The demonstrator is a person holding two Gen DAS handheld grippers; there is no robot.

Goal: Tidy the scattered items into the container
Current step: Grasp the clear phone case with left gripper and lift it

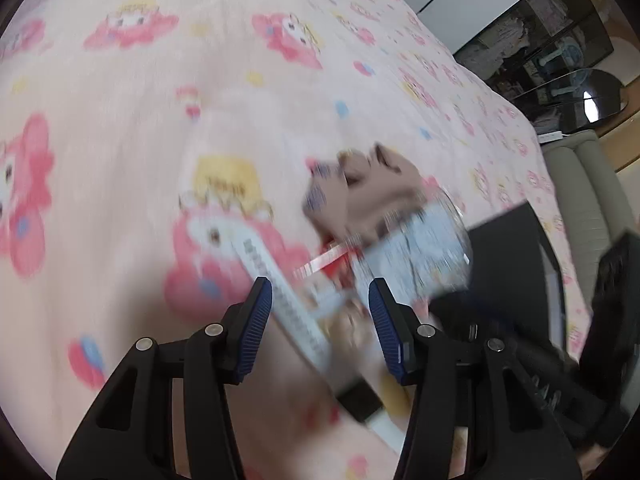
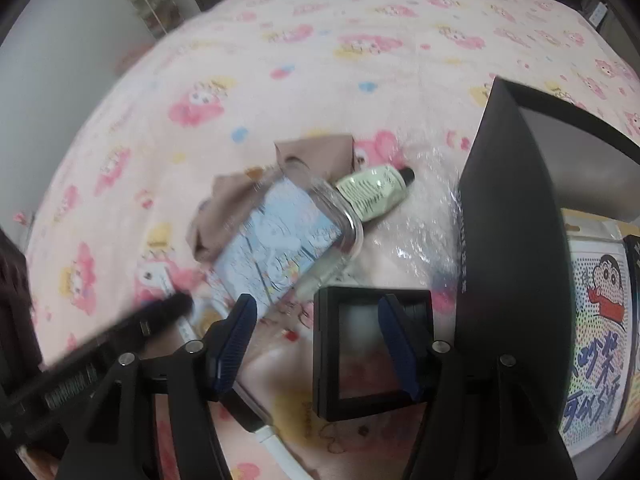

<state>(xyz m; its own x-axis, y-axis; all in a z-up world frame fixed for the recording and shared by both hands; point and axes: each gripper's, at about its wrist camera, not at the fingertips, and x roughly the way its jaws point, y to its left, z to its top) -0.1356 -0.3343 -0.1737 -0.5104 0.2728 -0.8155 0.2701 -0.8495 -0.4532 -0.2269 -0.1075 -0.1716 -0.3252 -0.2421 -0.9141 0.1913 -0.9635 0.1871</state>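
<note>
Scattered on the pink cartoon bedspread (image 2: 320, 60) lie a brown cloth (image 2: 236, 204), a clear jar with a blue cartoon label (image 2: 280, 240), a pale green tube with a black cap (image 2: 372, 190) and a small black square case (image 2: 360, 360). The black container (image 2: 512, 240) stands at the right. My right gripper (image 2: 318, 304) hovers open over the case's left part, its right finger in front of the case. The left wrist view is blurred: my left gripper (image 1: 322, 312) is open above a white ruler-like strip (image 1: 288, 308), near the jar (image 1: 424, 240) and cloth (image 1: 380, 188).
A cartoon picture board (image 2: 600, 320) lies inside the container. Crinkled clear plastic (image 2: 420, 232) spreads beside the tube. A white cable (image 2: 280, 444) runs under my right gripper. My left gripper (image 2: 160, 316) reaches in from the left. A red packet (image 1: 340, 264) shows by the jar. Furniture (image 1: 560, 40) stands beyond the bed.
</note>
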